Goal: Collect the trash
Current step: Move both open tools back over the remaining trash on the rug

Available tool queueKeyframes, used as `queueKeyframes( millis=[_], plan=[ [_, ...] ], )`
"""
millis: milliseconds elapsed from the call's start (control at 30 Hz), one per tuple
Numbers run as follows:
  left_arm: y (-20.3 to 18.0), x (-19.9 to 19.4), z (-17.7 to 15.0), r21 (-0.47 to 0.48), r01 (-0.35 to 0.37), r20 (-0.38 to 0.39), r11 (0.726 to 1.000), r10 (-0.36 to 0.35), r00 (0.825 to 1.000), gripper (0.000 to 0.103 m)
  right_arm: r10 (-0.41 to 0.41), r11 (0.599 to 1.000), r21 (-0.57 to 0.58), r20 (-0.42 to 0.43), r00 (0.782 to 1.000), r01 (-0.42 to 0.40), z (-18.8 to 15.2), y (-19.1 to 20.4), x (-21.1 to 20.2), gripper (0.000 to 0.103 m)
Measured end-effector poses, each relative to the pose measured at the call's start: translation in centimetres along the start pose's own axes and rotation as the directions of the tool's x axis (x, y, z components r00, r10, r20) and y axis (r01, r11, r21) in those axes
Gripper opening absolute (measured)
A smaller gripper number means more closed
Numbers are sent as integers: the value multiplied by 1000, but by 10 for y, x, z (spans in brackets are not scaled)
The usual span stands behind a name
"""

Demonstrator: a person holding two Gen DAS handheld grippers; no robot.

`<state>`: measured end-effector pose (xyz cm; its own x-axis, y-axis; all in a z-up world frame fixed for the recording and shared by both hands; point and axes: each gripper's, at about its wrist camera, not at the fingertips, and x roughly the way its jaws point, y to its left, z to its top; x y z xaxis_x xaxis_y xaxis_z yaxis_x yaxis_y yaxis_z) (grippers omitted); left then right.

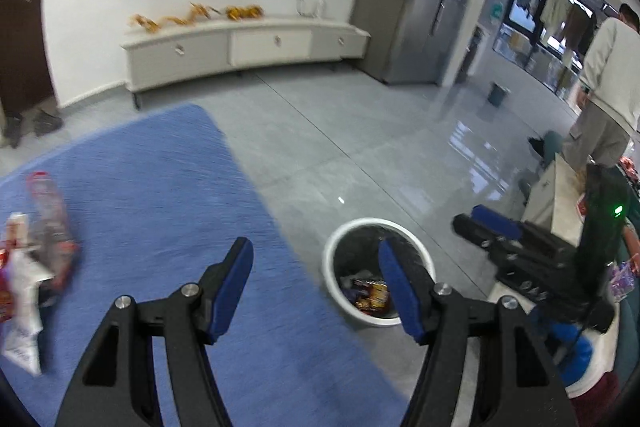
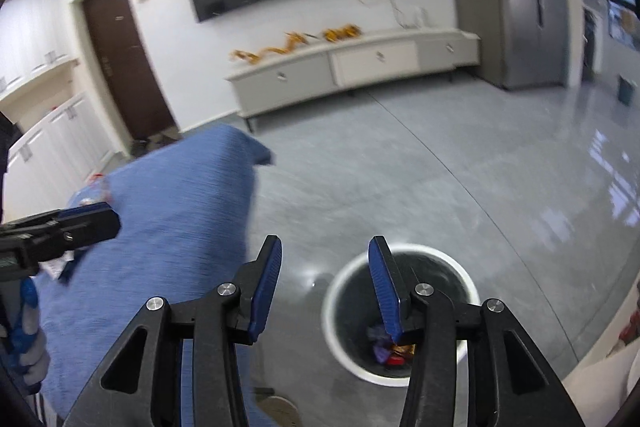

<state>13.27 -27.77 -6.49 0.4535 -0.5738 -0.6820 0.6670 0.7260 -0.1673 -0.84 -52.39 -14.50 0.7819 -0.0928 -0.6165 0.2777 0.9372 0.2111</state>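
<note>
Right wrist view: right tongs [image 2: 324, 281] stand apart, empty, above the white bin [image 2: 400, 315] holding wrappers [image 2: 394, 349]. Left tongs [image 1: 316, 285] likewise apart, empty, beside that bin.

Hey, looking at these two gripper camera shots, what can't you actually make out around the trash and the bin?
- Wrappers inside the white bin: left wrist view, partly covered by the left gripper finger; labels blurred.
- The same bin's contents, right wrist view: half hidden behind the right gripper finger.
- Trash pile on the blue cloth: smeared by motion and cut by the left edge, item count unclear.
</note>
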Motion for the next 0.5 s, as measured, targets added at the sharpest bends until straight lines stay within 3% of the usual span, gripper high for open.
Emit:
queueKeyframes(
  millis=[200, 500],
  plan=[
    [52, -69, -22, -38, -121, 114, 992, 125, 986, 71, 101, 990, -102, 51, 994, -96, 10, 67, -34, 50],
    [122, -148, -55, -159, -232, 186, 960, 259, 948, 72, 204, 963, -194, 73, 976, -187, 11, 134, -65, 56]
  ],
)
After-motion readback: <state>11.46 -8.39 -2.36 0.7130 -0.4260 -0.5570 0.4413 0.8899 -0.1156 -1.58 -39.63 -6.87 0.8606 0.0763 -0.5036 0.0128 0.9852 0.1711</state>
